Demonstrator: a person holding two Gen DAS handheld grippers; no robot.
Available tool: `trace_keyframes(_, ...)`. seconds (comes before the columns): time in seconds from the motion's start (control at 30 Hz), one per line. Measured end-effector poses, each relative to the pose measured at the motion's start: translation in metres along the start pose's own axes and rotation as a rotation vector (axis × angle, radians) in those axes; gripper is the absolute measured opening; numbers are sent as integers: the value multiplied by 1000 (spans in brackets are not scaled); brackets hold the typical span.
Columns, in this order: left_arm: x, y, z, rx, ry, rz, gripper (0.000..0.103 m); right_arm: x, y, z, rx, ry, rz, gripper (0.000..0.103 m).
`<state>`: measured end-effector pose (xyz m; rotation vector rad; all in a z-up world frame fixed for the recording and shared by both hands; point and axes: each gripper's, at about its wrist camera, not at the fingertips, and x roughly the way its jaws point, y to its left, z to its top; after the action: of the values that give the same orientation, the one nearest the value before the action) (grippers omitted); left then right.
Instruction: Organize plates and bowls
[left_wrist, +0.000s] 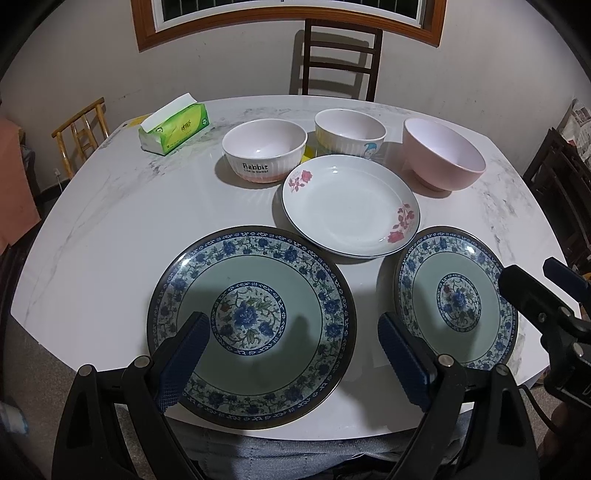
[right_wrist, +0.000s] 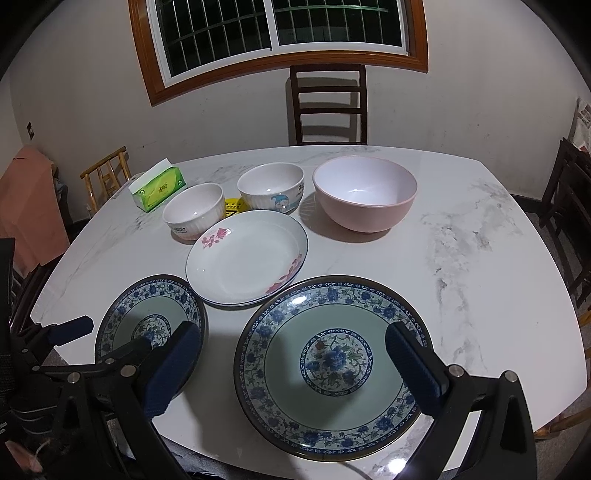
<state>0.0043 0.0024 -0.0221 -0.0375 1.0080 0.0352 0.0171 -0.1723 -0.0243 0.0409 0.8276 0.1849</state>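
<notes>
Two blue-flowered plates lie at the table's near edge, the left one (left_wrist: 255, 266) (right_wrist: 147, 314) and the right one (left_wrist: 458, 266) (right_wrist: 332, 295). Behind them sits a white plate (left_wrist: 347, 206) (right_wrist: 247, 258) with pink flowers. Further back stand a "Rabbit" bowl (left_wrist: 264, 151) (right_wrist: 194, 214), a cartoon bowl (left_wrist: 349, 133) (right_wrist: 271, 188) and a pink bowl (left_wrist: 443, 155) (right_wrist: 364, 192). My left gripper (left_wrist: 295, 350) (right_wrist: 105, 336) hovers open over the left blue plate, holding nothing. Above the right blue plate, my right gripper (right_wrist: 293, 354) (left_wrist: 535, 277) is open too.
A green tissue pack (left_wrist: 173, 127) (right_wrist: 159, 188) lies at the back left of the marble table (left_wrist: 129, 221) (right_wrist: 480, 258). A dark chair (left_wrist: 340, 59) (right_wrist: 328, 103) stands behind it. More chairs flank both sides. A small yellow item (right_wrist: 234, 205) sits between the bowls.
</notes>
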Motion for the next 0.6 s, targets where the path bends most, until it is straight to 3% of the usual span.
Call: trace_keyframes(0.6,1,2,-1,-4,7,-5,90,0,3,0,-7,7,18,103)
